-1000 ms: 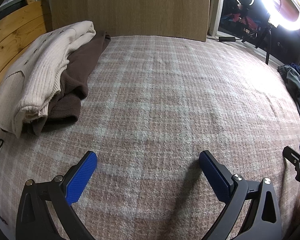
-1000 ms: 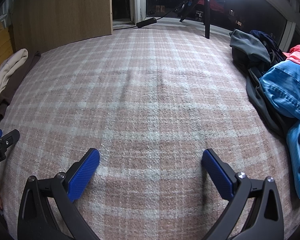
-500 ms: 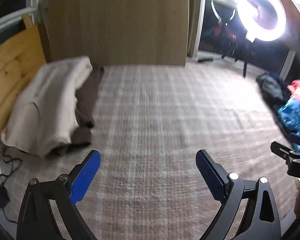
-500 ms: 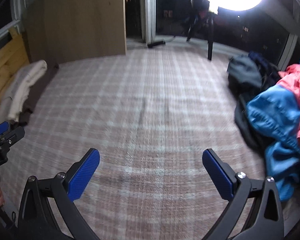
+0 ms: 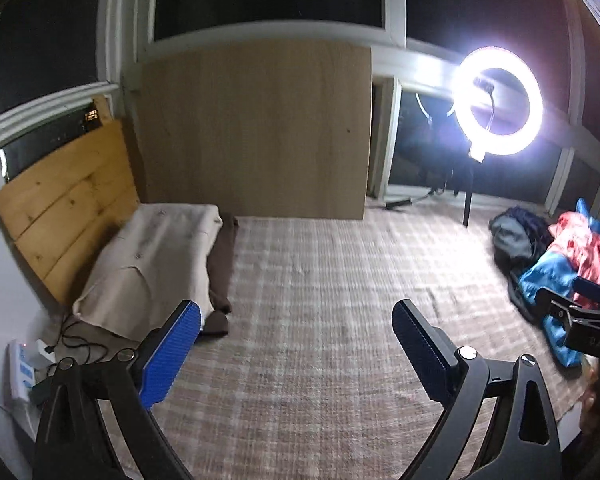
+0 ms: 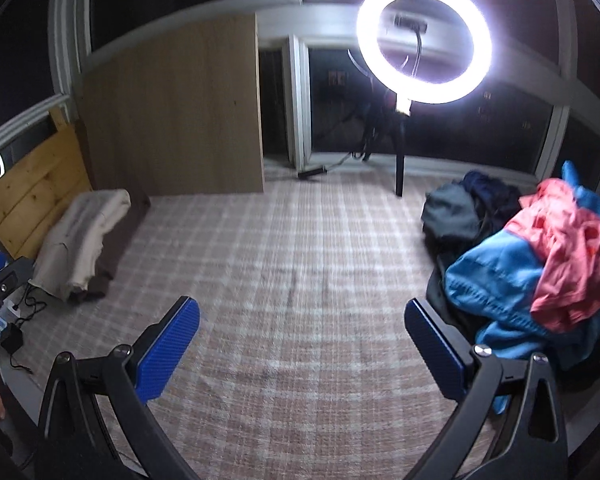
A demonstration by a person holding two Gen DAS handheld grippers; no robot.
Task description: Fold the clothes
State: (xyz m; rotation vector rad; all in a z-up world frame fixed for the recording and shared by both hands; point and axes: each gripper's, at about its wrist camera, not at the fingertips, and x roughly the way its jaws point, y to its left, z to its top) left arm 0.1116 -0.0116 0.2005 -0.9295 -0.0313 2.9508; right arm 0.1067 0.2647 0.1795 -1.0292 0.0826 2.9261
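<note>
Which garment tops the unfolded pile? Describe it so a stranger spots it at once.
Start at the glowing ring light and drop to the heap of clothes on the plaid blanket, right side. The top piece is the coral-pink garment, crumpled over a bright blue garment; the only warm colour among blues and dark greys.

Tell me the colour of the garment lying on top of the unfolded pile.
Coral pink garment; the right wrist view shows it best.

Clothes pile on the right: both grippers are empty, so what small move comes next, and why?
Probably swing the right gripper toward the pile and take the pink top. Both grippers are open over bare blanket; the sweater already lies folded.
</note>
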